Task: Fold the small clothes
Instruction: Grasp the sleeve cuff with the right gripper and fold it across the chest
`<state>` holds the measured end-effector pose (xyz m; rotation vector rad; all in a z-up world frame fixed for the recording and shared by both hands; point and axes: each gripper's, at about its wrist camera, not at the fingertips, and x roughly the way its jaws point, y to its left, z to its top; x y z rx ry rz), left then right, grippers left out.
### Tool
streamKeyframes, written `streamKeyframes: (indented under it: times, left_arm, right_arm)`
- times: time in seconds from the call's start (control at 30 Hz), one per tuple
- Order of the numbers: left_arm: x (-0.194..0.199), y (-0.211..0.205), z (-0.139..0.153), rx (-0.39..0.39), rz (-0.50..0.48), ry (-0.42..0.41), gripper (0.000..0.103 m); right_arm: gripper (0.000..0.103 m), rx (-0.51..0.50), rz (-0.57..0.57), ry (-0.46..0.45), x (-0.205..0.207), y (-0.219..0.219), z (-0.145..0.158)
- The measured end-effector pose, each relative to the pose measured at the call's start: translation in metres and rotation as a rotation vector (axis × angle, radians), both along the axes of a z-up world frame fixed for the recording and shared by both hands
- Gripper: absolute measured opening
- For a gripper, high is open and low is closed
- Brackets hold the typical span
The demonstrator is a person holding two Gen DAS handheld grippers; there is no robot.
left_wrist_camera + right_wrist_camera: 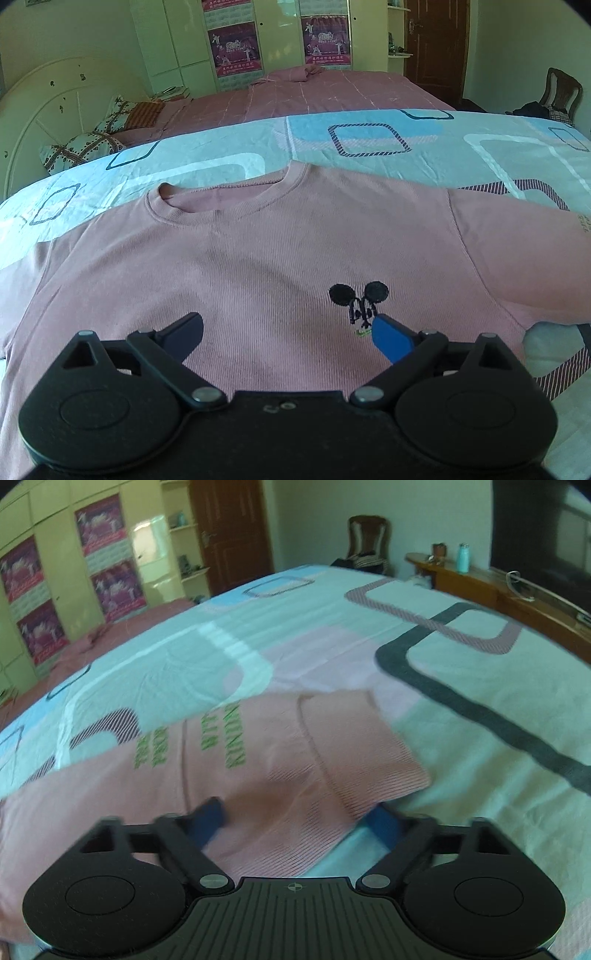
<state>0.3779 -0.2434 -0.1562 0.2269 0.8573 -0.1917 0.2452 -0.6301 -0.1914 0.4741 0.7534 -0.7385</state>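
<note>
A small pink long-sleeved shirt [258, 254] lies face up on the patterned bedsheet [369, 147], collar [221, 195] towards the far side, with a black mouse-ear print [360, 299] on its chest. My left gripper [288, 326] hovers open just over the chest, with nothing between its fingers. In the right wrist view the shirt's sleeve [258, 760], with green lettering, stretches to its ribbed cuff [362, 746]. My right gripper [297, 818] straddles the sleeve near the cuff. Its jaws stand apart and the right fingertip [382, 821] is partly tucked under the cloth's edge. The view is blurred.
A second bed [332, 92] with a pink cover and pillows [85, 144] lies beyond. Wardrobes with posters [236, 48] and a brown door [436, 48] line the far wall. A wooden chair [367, 539] and a wooden headboard ledge [480, 587] with a bottle [463, 557] border the bed.
</note>
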Motion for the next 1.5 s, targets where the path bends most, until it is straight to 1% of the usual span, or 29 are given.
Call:
streamKeyframes:
  times: [0.03,0.07,0.13,0.17,0.2,0.27,0.3,0.4,0.47,0.6,0.73,0.9,1.0,1.07,1.17,1.23,1.3,1.37,1.43,1.5]
  left_arm:
    - [-0.001,0.001,0.000,-0.001,-0.004,-0.003,0.097]
    - [-0.001,0.001,0.000,-0.001,-0.009,-0.007,0.096]
    - [0.000,0.003,-0.001,-0.001,-0.017,-0.006,0.093]
    - [0.000,0.004,-0.002,-0.003,-0.021,-0.002,0.091]
    - [0.001,0.005,-0.003,-0.006,-0.024,0.004,0.089]
    - [0.002,0.008,-0.004,-0.019,-0.031,0.016,0.085]
    - [0.003,0.010,-0.004,-0.024,-0.037,0.020,0.081]
    - [0.006,0.016,-0.002,-0.039,-0.051,0.033,0.080]
    - [0.010,0.023,0.001,-0.062,-0.052,0.041,0.080]
    - [0.019,0.043,0.010,-0.117,-0.034,0.037,0.080]
    - [0.031,0.070,0.017,-0.145,-0.011,0.030,0.080]
    - [0.043,0.117,0.025,-0.214,0.020,0.019,0.080]
    - [0.048,0.144,0.027,-0.225,0.043,0.012,0.080]
    - [0.053,0.163,0.027,-0.240,0.059,0.017,0.080]
    - [0.057,0.187,0.024,-0.267,0.070,0.032,0.080]
    - [0.058,0.200,0.019,-0.290,0.067,0.041,0.080]
    - [0.059,0.209,0.016,-0.314,0.054,0.050,0.080]
    - [0.062,0.210,0.014,-0.339,0.027,0.066,0.081]
    - [0.064,0.207,0.011,-0.373,-0.016,0.090,0.083]
    - [0.068,0.198,0.003,-0.409,-0.074,0.133,0.084]
  right_arm:
    - [0.062,0.006,-0.012,-0.016,-0.002,-0.004,0.000]
    - [0.058,0.013,-0.025,-0.033,-0.005,-0.008,0.001]
    - [0.037,0.016,-0.045,-0.051,-0.010,-0.012,0.002]
    - [0.031,0.020,-0.054,-0.060,-0.012,-0.014,0.002]
    - [0.021,0.026,-0.061,-0.072,-0.015,-0.016,0.003]
    - [0.017,0.050,-0.055,-0.094,-0.018,-0.020,0.002]
    - [0.010,0.053,-0.048,-0.102,-0.018,-0.019,0.004]
    - [0.010,0.036,-0.033,-0.130,-0.015,-0.012,0.012]
    - [0.010,0.023,-0.014,-0.151,-0.009,-0.006,0.020]
    - [0.010,-0.022,0.080,-0.199,0.015,0.027,0.047]
    - [0.010,-0.031,0.217,-0.253,0.052,0.085,0.073]
    - [0.010,-0.006,0.422,-0.305,0.100,0.188,0.093]
    - [0.009,0.030,0.542,-0.313,0.124,0.253,0.092]
    - [0.010,0.048,0.622,-0.301,0.139,0.299,0.085]
    - [0.010,0.089,0.730,-0.251,0.158,0.358,0.066]
    - [0.010,0.106,0.777,-0.219,0.164,0.386,0.053]
    - [0.010,0.103,0.817,-0.190,0.166,0.407,0.045]
    - [0.010,0.121,0.839,-0.177,0.165,0.418,0.043]
    - [0.010,0.112,0.825,-0.177,0.162,0.420,0.045]
    - [0.010,0.087,0.779,-0.177,0.151,0.412,0.049]
